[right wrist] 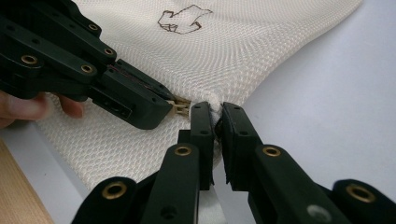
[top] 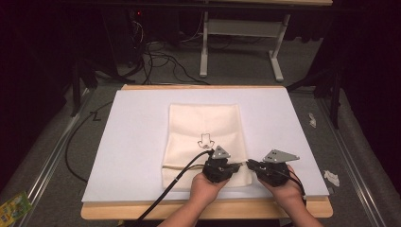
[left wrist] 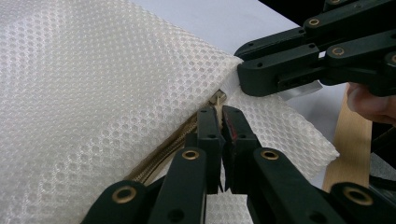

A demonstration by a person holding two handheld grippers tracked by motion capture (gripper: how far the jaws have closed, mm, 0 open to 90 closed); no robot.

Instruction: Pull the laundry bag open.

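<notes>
While both hands sit at the near edge of the table (top: 108, 212), each holds a gripper against the near right part of a cream mesh bag (top: 203, 127).

Left gripper (top: 218, 166): in the left gripper view the jaws are pressed together on the zipper pull (left wrist: 218, 99) at the end of the tan zipper (left wrist: 161, 158), which runs along the bag's edge. So the left one is clamped on the pull. A black cable (top: 165, 191) trails from it toward the near left.

Right gripper (top: 250, 165): in the right gripper view the jaws are pinched on a bunched bit of mesh at the bag's edge, just beside the pull (right wrist: 181, 108). Fabric puckers between the jaws. It is clamped on the bag, with its jaw ends almost touching the left gripper's.

The bag lies flat on a white sheet (top: 137, 142) covering the wooden tabletop, roughly centred, long side running away from the person. A small dark line-drawn logo (top: 205, 140) sits mid-bag, beyond the grippers.

Further out: scraps of white paper (top: 331, 177) on the grey floor to the right, a green-yellow packet (top: 13, 206) at the near left, loose cables (top: 161, 59) and a white frame leg (top: 204, 47) past the far edge of the table.
</notes>
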